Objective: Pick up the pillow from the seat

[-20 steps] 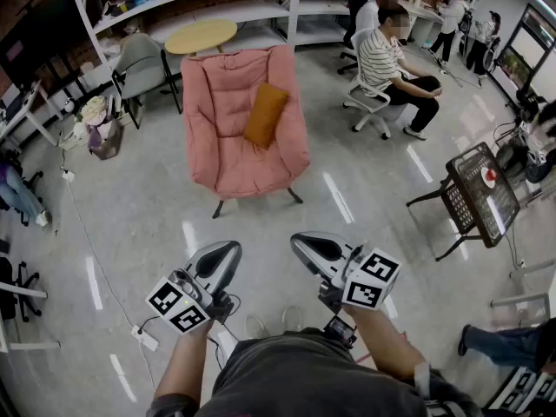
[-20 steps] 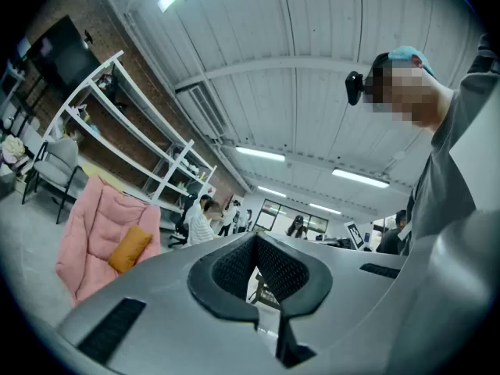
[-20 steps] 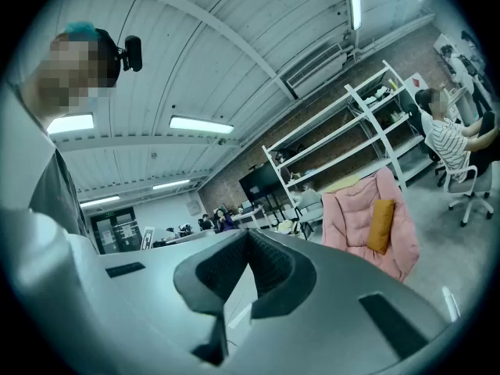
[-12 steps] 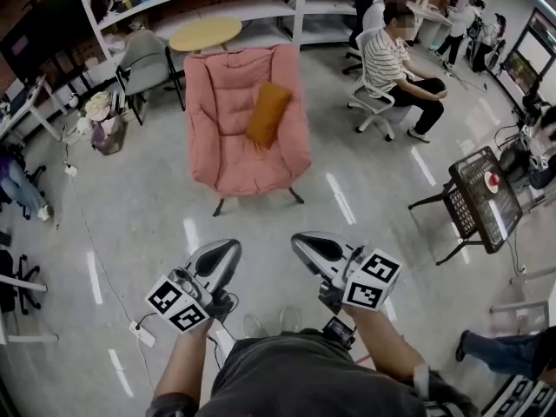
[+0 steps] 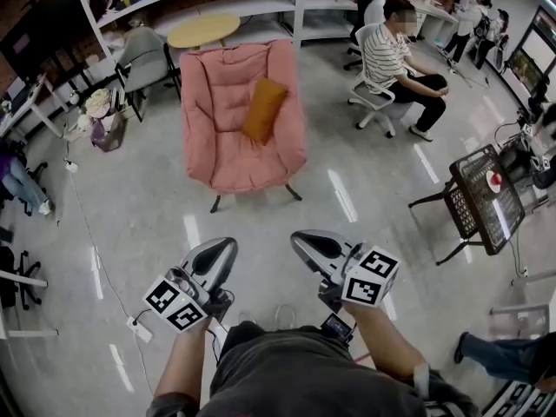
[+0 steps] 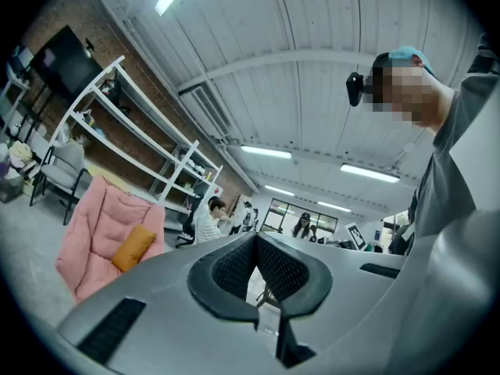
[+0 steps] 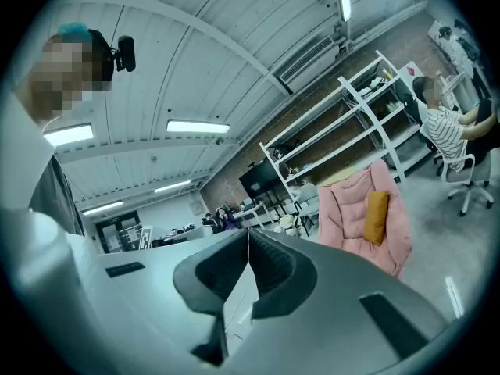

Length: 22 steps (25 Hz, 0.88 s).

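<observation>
Held the left gripper [image 5: 221, 250] and the right gripper [image 5: 304, 241] low, level and side by side above the glossy grey floor [image 5: 347, 189], each with its jaws pressed together tip to tip and nothing caught between them. Found the orange pillow [image 5: 263, 109] on the seat of the pink armchair [image 5: 217, 137], propped tilted against the backrest, well apart from both grippers across the floor. Noted a round yellow table [image 5: 202, 31] and white shelves [image 5: 261, 7] behind the armchair, and a person in a striped shirt [image 5: 387, 55] seated on an office chair to its right.
</observation>
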Each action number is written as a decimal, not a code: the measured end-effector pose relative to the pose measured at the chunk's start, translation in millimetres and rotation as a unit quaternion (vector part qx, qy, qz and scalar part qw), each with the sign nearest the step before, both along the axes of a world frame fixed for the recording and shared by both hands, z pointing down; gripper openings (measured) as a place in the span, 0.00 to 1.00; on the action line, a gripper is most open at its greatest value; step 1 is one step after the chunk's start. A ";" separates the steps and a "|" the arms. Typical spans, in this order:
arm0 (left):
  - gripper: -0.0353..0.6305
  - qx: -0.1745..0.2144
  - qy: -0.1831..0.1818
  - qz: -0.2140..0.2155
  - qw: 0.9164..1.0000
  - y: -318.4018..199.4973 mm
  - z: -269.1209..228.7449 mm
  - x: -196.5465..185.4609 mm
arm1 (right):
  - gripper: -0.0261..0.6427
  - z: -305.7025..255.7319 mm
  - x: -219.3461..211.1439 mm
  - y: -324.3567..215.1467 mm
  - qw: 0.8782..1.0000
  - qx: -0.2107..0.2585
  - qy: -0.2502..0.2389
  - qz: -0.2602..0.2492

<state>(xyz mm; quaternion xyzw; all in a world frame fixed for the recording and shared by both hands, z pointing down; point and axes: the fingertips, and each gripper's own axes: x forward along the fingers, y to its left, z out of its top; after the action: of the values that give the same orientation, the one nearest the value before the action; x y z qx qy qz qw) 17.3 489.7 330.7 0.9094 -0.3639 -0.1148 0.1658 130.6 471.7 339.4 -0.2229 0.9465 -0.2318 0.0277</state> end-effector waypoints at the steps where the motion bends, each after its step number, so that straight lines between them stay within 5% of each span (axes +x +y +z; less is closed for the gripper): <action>1: 0.07 0.000 -0.001 -0.002 1.000 -0.8 0.1 1.1 | 0.06 1.7 3.1 -1.4 1.000 -0.002 -0.001 0.001; 22: 0.07 -0.008 0.009 0.015 1.000 -103.8 13.4 -7.0 | 0.06 10.9 -1.5 -106.2 1.000 -0.011 0.001 0.029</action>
<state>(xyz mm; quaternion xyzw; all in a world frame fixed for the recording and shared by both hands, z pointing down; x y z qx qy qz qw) 10.3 386.0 344.1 0.9123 -0.3497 -0.1178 0.1776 129.0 365.6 350.4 -0.2510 0.9368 -0.2416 0.0312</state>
